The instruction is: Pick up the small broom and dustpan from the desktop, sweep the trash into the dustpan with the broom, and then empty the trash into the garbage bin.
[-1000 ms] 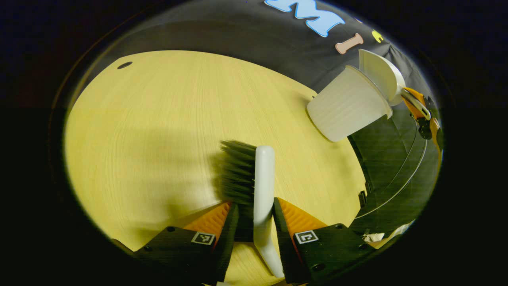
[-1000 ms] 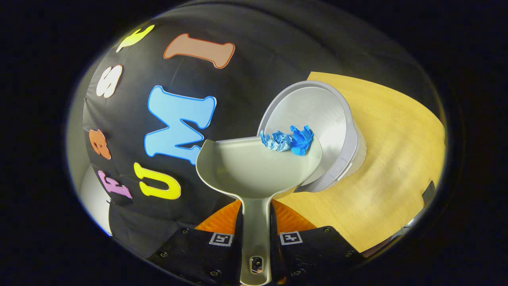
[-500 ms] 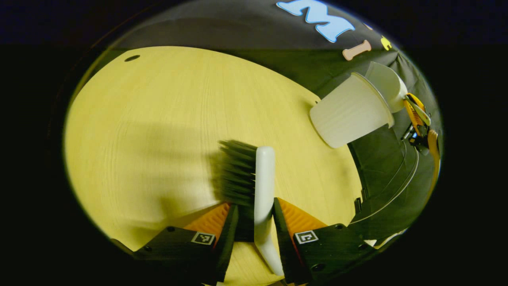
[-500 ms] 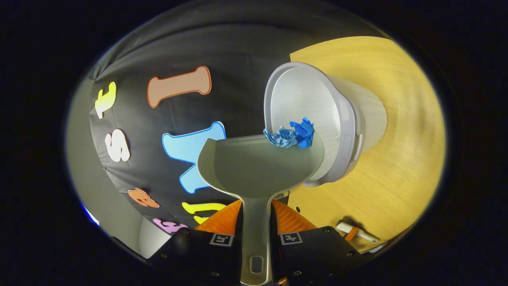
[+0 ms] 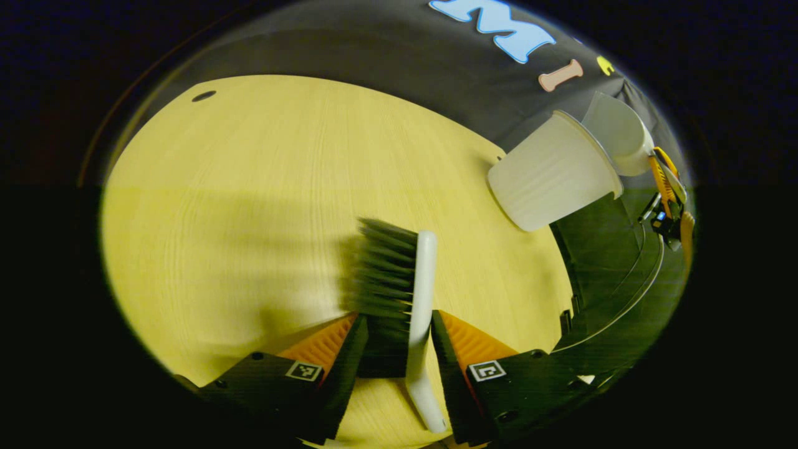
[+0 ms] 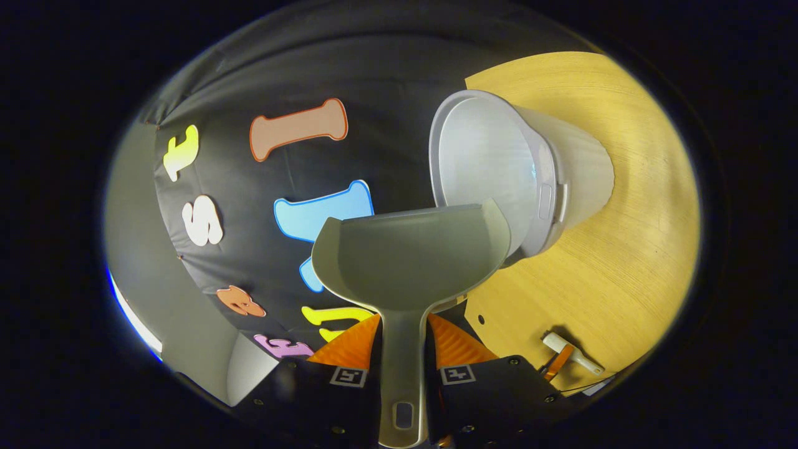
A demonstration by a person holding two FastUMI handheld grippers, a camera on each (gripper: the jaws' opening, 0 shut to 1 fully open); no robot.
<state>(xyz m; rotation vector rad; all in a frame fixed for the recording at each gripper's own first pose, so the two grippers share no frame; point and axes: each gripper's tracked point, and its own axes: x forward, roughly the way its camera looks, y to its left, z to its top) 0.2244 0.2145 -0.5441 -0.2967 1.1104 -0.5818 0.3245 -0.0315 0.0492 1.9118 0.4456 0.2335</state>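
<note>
Dustpan (image 6: 408, 259) tilting over bin (image 6: 499, 165) rim, scoop showing bare. Right gripper (image 6: 402, 349) clamping dustpan handle between both fingers. Bin sitting at far edge of desk (image 6: 611, 262), beside black cloth wall. Broom (image 5: 408, 293) hanging above desk, bristles pointing left in left gripper view; left gripper (image 5: 396, 349) gripping broom at base of head, handle running back between fingers.

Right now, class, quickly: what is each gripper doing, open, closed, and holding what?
Left gripper: closed on the broom.
Right gripper: closed on the dustpan handle, pan tipped at the garbage bin.
</note>
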